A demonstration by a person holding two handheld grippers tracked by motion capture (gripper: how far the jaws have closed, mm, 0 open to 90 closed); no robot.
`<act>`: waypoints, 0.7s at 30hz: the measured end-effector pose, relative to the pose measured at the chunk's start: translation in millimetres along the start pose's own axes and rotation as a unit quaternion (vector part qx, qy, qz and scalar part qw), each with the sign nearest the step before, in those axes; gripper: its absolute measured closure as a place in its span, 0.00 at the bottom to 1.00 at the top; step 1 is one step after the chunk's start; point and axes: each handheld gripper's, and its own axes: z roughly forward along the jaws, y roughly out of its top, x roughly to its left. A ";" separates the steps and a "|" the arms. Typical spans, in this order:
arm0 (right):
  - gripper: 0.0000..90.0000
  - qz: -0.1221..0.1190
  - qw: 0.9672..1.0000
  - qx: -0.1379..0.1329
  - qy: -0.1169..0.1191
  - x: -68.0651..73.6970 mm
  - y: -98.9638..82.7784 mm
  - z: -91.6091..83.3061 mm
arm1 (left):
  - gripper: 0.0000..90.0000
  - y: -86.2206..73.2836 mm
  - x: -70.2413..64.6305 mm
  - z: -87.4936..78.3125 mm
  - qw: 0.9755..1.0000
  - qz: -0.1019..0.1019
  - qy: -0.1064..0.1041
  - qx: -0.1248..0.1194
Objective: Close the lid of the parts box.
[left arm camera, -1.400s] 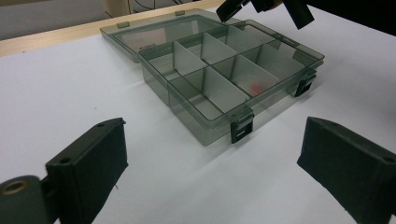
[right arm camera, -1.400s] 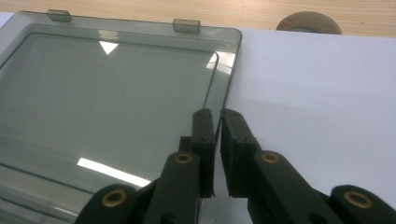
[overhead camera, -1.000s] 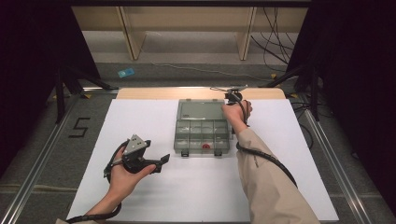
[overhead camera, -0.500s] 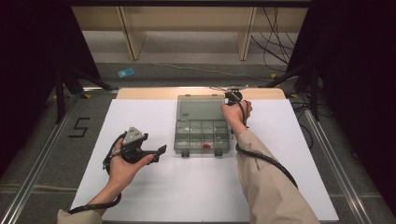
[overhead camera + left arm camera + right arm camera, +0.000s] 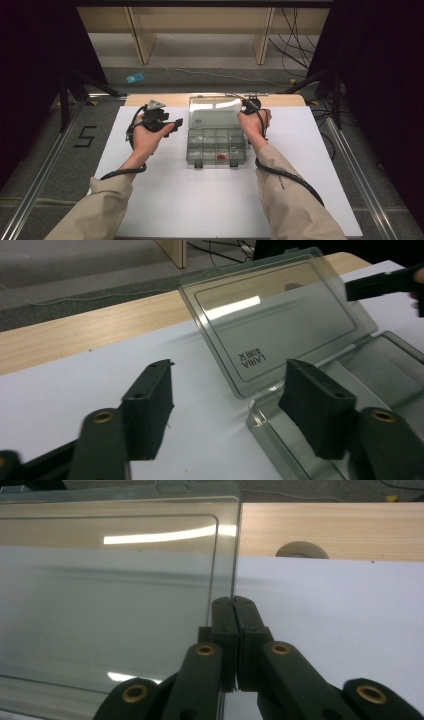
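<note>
I am holding the clear lid (image 5: 115,605) of the compartment box (image 5: 216,146) raised, my right gripper (image 5: 233,602) clamping its side edge with jaws pressed together. My left gripper (image 5: 227,405) is hovering just beside the box's left side on the white table (image 5: 165,200), jaws apart and just closing, gripping nothing.

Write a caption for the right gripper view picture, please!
Right gripper pinches the edge of the box's clear lid, holding it up over the white table.
</note>
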 end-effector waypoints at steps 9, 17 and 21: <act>1.00 -0.032 0.998 -0.045 0.007 -3.6 -3.0 -4.0 | 0.56 14.7 5.1 48.1 0.997 -0.037 0.006 0.075; 1.00 -0.016 0.998 -0.060 0.014 -1.7 -5.4 -9.6 | 0.68 19.0 2.3 69.6 0.993 -0.074 0.012 0.092; 1.00 -0.018 0.998 -0.061 0.016 -2.0 -5.8 -12.1 | 0.75 19.4 1.4 74.3 0.991 -0.091 0.018 0.094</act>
